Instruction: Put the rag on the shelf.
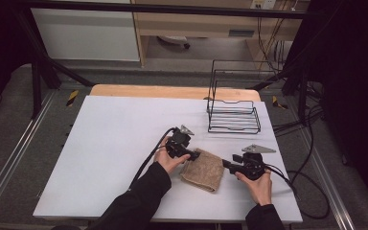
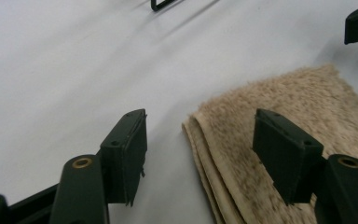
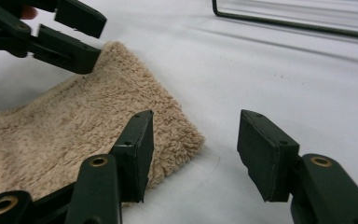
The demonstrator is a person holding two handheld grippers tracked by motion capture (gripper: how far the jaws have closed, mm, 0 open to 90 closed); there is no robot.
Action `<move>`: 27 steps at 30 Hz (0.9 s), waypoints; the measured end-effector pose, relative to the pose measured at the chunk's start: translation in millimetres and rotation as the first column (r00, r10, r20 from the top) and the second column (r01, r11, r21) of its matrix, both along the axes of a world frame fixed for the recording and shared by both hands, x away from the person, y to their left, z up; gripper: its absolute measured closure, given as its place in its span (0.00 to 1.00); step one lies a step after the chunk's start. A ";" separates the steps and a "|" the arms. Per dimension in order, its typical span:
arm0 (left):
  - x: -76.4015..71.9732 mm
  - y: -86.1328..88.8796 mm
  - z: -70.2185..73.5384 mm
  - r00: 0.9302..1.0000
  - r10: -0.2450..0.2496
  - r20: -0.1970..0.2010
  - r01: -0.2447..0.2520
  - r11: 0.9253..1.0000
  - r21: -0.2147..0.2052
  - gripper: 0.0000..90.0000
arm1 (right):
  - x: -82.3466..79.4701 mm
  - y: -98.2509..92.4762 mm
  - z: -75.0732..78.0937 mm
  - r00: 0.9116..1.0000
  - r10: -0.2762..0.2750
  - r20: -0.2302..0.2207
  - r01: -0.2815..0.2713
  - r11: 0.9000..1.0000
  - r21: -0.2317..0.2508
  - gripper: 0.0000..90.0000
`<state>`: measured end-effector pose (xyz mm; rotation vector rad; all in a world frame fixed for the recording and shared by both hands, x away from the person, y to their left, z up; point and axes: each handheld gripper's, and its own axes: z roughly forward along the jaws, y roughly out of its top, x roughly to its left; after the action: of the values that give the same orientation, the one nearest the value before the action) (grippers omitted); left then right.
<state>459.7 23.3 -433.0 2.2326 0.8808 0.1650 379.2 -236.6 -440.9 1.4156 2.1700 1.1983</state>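
Hands low on the white table (image 1: 115, 143), we flank the folded beige towel (image 1: 202, 170): left gripper (image 1: 195, 154) and right gripper (image 1: 227, 164) level at opposite edges, jaws parted, gripping nothing.

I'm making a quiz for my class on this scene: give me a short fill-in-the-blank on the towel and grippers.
1. The folded towel lies between the two ____.
2. The left gripper has its jaws ____, gripping nothing.
3. The right gripper also stands ____.
4. The black rack is made of ____.

Missing words: grippers; open; open; wire
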 end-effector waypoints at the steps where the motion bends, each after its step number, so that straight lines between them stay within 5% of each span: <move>1: 1.9 -1.5 -1.2 1.000 0.003 0.003 -0.003 1.000 0.001 0.41 | 1.7 0.6 -1.9 1.000 -0.001 -0.008 0.001 1.000 0.004 0.52; 5: 9.5 -2.2 -6.6 1.000 0.014 -0.016 -0.015 1.000 -0.017 0.50 | 8.3 3.5 -6.7 1.000 -0.007 -0.026 0.007 1.000 -0.008 0.56; 14: 9.6 -1.4 -10.2 0.997 -0.043 -0.063 0.042 0.999 -0.022 0.75 | 14.1 10.2 -13.6 0.997 0.003 -0.075 -0.004 1.000 -0.012 0.63; 20: 8.7 0.2 -8.3 0.996 -0.047 -0.081 0.046 0.999 -0.019 0.91 | 14.2 15.5 -13.6 0.995 0.023 -0.101 -0.022 1.000 0.005 0.78; 27: 6.1 -0.3 -6.2 0.996 -0.036 -0.082 0.035 0.999 -0.016 0.95 | 16.3 15.3 -11.6 0.991 0.026 -0.132 -0.020 0.999 0.042 0.94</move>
<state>465.9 23.0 -439.2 2.2538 0.8823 0.0500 395.5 -221.3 -452.5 1.5308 2.2676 1.1939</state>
